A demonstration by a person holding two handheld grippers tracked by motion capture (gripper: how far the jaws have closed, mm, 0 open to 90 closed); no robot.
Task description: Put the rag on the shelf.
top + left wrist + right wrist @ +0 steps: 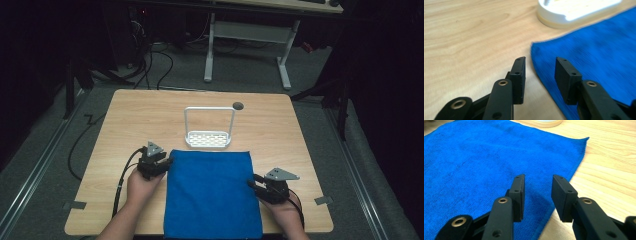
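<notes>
We see our left black two-jaw gripper (167,162) held in the left hand (141,186), jaws parted with nothing between them (the pads stand clear), and our right black two-jaw gripper (253,180) in the right hand (286,212), jaws likewise apart; both forearms enter from below.

- Blue cloth (212,192): soft, matt, finely ribbed weave.
- Counter (280,130): pale wood grain, smooth, faint sheen.
- White rack (208,139): smooth plastic, slightly glossy.
- Left tongs (540,75) and right tongs (537,193): black, matt plastic, brass-coloured rivets.
</notes>
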